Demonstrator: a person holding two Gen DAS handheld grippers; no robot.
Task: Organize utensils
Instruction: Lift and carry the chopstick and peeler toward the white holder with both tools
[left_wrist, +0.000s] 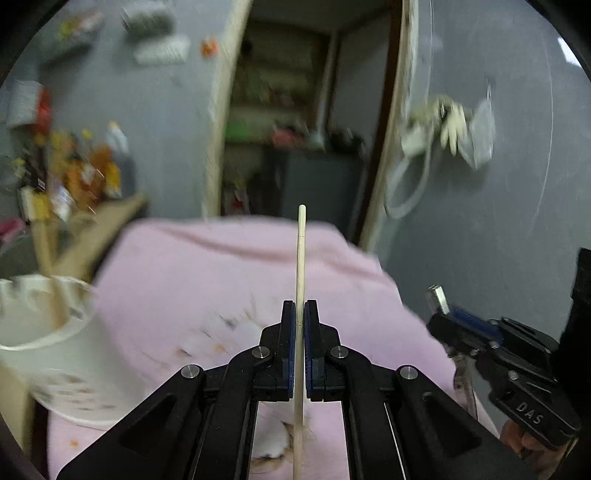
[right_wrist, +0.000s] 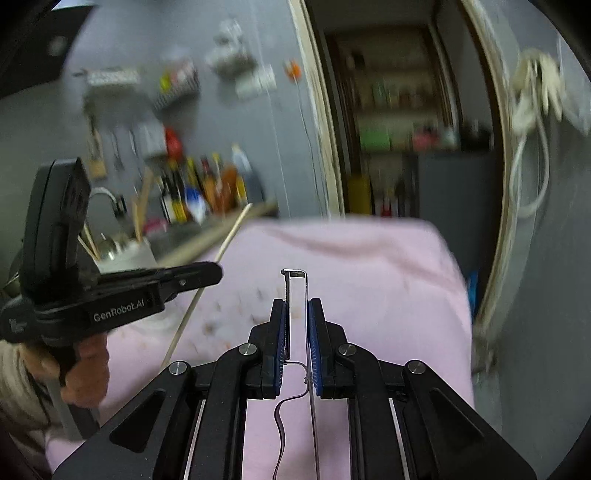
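We see a table draped in a pink cloth (left_wrist: 207, 280), printed with small dark and orange marks near its middle. Behind it stands a grey wall (right_wrist: 229, 122) with blurred racks and hooks, and an open doorway (left_wrist: 295, 110) onto shelves. Along the wall a wooden counter (right_wrist: 207, 236) carries a row of bottles (right_wrist: 210, 184), too blurred to read. On the far wall hang white cables (right_wrist: 532, 110).

At the cloth's left edge stands a white holder (left_wrist: 48, 354) with a wooden stick in it. Our left gripper (left_wrist: 300, 314) is clamped on a single pale chopstick (left_wrist: 301, 251), held above the cloth and pointing toward the doorway. Our right gripper (right_wrist: 297, 314) is closed on a thin metal utensil (right_wrist: 295, 275), a peeler by its look, also above the cloth.
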